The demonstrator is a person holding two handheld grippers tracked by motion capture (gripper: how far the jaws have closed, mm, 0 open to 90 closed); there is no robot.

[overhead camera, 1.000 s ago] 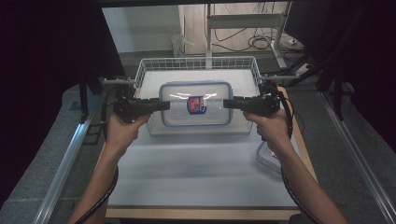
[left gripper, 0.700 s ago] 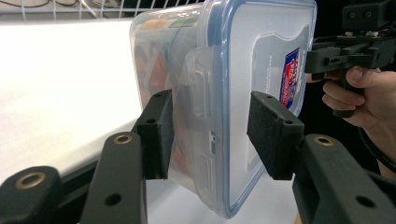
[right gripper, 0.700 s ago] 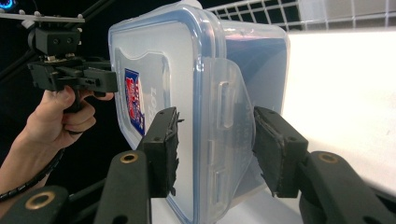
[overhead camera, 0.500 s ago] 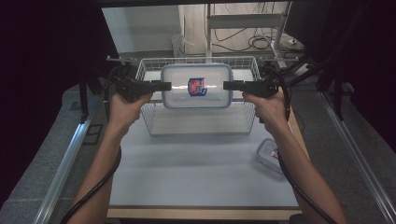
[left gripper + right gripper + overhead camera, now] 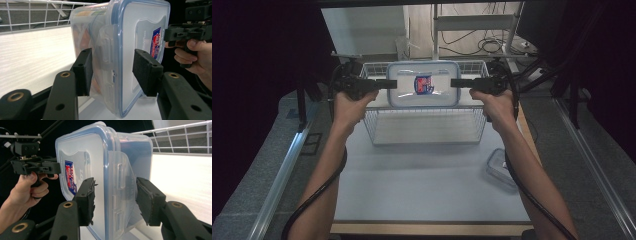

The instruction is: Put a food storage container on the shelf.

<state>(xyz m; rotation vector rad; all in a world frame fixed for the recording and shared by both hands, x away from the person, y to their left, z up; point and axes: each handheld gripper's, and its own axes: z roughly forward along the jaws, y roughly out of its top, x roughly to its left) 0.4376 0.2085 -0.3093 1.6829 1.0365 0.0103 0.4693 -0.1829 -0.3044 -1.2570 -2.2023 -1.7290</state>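
Observation:
A clear plastic food container (image 5: 423,85) with a blue-sealed lid and a red and blue label hangs in the air over a white wire basket (image 5: 427,122). It is tipped so the lid faces the high camera. My left gripper (image 5: 393,83) is shut on its left end and my right gripper (image 5: 455,83) on its right end. In the left gripper view the pads (image 5: 83,71) clamp the container (image 5: 130,32) across a side latch. In the right gripper view the gripper (image 5: 115,200) clamps the container (image 5: 85,152) at the opposite latch.
The wire basket stands at the far side of the white table (image 5: 422,185), with its bottom bare. A second small clear container (image 5: 501,167) lies near the table's right edge, under the right forearm. Dark frame posts and rails flank the table.
Both grippers have carried the container upward and away from the person, from low by the basket's front to above the basket. The grip on both ends is the same.

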